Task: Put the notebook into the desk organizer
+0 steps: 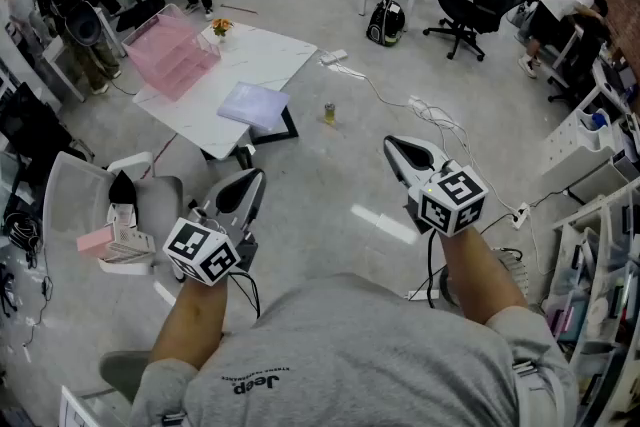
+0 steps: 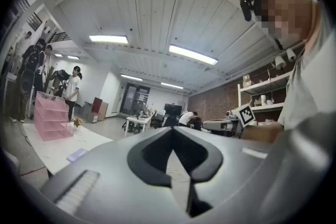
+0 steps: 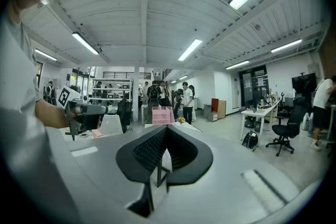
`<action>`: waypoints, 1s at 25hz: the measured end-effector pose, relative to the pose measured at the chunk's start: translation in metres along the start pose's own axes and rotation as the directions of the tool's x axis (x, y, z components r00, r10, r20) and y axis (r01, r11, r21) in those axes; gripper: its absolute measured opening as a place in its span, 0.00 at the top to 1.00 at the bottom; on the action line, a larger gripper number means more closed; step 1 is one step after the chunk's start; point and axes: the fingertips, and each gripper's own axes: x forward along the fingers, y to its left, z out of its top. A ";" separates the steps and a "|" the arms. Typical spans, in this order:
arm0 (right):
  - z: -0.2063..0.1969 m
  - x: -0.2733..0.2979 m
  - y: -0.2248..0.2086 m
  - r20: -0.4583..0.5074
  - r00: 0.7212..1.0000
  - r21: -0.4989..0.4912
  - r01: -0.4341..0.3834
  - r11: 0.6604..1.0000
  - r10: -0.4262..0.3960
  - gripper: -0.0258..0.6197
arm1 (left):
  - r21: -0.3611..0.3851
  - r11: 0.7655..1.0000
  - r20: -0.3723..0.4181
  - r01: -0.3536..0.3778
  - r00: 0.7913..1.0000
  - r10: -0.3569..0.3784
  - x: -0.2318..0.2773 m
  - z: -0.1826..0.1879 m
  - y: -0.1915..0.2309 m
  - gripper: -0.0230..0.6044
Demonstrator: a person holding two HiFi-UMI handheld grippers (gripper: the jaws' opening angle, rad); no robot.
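Observation:
A lilac notebook (image 1: pixel 253 104) lies flat at the near corner of a white table (image 1: pixel 268 56); it shows small in the left gripper view (image 2: pixel 77 154). The pink desk organizer (image 1: pixel 172 50) stands at the table's left end, also seen as pink tiers (image 2: pixel 50 115) and far off over the right jaws (image 3: pixel 163 115). My left gripper (image 1: pixel 254 179) (image 2: pixel 172 134) and right gripper (image 1: pixel 393 148) (image 3: pixel 165 132) hover over the floor, well short of the table. Both are shut with nothing between the jaws.
A small can (image 1: pixel 329 112) stands on the floor by the table, and a black frame (image 1: pixel 277 128) lies under its corner. A grey chair (image 1: pixel 100 205) with boxes is at my left, cables (image 1: pixel 432 118) trail right, and shelving (image 1: pixel 600 245) lines the right wall. People stand behind the table.

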 end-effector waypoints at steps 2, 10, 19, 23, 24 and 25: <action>0.001 -0.001 0.000 0.000 1.000 -0.002 0.001 1.000 -0.001 0.96 | 0.001 1.000 -0.002 0.002 1.000 -0.002 0.000 0.001 -0.001 0.88; 0.001 -0.003 -0.001 -0.003 1.000 0.006 -0.002 1.000 0.002 0.96 | 0.003 1.000 0.001 0.006 1.000 -0.006 0.001 0.004 -0.005 0.88; 0.001 -0.006 -0.006 0.012 1.000 0.018 -0.006 1.000 0.006 0.96 | -0.019 1.000 0.007 0.006 1.000 -0.005 0.003 0.003 -0.008 0.88; -0.001 -0.008 -0.011 0.009 1.000 0.015 -0.015 1.000 0.015 0.96 | -0.036 0.998 -0.026 0.059 0.998 -0.060 0.016 -0.002 -0.016 0.28; -0.001 -0.009 -0.013 0.009 1.000 0.014 -0.018 1.000 0.018 0.96 | -0.039 0.997 -0.031 0.062 0.997 -0.064 0.020 -0.004 -0.017 0.25; -0.001 -0.011 -0.016 0.009 1.000 0.013 -0.021 1.000 0.021 0.96 | -0.042 0.997 -0.031 0.061 0.998 -0.062 0.024 -0.004 -0.018 0.21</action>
